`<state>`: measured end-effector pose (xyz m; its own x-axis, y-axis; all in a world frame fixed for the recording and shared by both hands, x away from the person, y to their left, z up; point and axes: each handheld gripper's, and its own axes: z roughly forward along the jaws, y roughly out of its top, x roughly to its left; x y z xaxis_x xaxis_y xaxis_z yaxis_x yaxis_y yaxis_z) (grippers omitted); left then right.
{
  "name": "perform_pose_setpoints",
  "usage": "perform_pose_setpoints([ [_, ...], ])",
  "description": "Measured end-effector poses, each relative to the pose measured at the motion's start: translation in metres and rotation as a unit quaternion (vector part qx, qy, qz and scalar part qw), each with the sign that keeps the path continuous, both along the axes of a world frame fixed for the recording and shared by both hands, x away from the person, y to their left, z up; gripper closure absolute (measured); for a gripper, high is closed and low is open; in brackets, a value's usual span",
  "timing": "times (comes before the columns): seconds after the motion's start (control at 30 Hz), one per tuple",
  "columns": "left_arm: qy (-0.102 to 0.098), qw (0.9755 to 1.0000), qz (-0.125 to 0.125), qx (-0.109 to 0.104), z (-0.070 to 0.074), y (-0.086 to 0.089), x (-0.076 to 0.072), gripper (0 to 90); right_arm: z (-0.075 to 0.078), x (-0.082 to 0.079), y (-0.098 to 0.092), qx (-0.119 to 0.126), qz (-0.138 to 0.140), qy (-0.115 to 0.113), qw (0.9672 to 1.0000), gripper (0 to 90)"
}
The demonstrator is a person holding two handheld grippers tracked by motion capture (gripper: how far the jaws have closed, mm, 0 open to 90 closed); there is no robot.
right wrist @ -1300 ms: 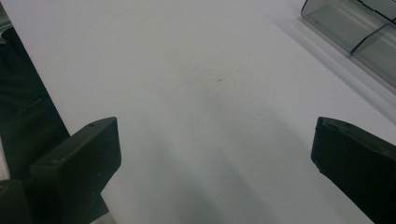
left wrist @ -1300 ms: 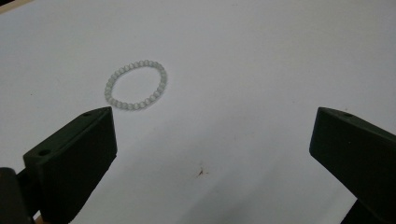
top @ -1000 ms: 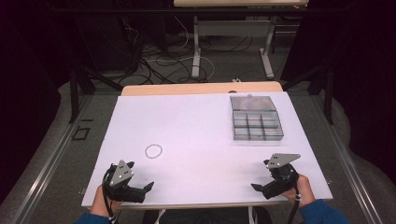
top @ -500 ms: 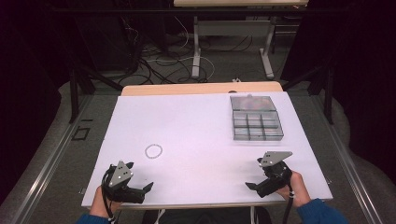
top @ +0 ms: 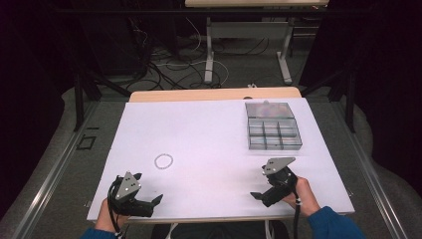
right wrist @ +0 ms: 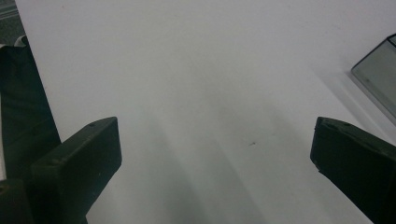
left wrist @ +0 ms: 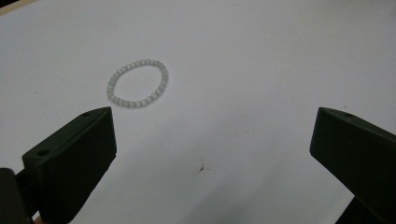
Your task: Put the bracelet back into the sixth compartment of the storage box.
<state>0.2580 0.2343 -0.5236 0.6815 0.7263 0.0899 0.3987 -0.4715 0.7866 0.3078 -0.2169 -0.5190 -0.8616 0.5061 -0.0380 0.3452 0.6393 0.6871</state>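
A small ring of pale beads, a bracelet [top: 163, 161], lies flat on the white table [top: 209, 134] left of centre. My left gripper [top: 148, 187] is held near the front left edge, just short of the bracelet, open and empty. In the left gripper view the bracelet [left wrist: 138, 83] lies beyond the left jaw, with the gripper [left wrist: 210, 149] spread wide over bare table. My right gripper [top: 259, 183] is at the front right, angled towards the table's middle, open with nothing in it. In its own view the right gripper [right wrist: 215, 154] stands wide apart over bare white surface.
A clear compartment box [top: 272, 132] with a lid section sits at the back right of the table, and its corner [right wrist: 378, 74] shows in the right gripper view. Cables and table legs [top: 209, 55] lie on the floor beyond the far edge.
My right gripper has shifted a little to the left and turned inward towards the table's middle. The left gripper and the bracelet have stayed put.
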Motion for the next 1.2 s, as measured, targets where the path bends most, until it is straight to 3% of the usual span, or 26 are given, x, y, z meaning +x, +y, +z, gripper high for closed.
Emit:
perform_pose_setpoints([
  [0.73, 0.003, 1.0, 0.002, 0.001, 0.0, 0.0, -0.001, 0.2, 0.0, 0.016, 0.045, -0.001, 0.047, 0.0, 0.9989, 0.7],
  [1.2, 0.006, 1.0, 0.005, -0.002, 0.0, 0.003, -0.005, 0.2, 0.0, 0.031, 0.084, 0.007, 0.08, 0.002, 0.9968, 0.0],
])
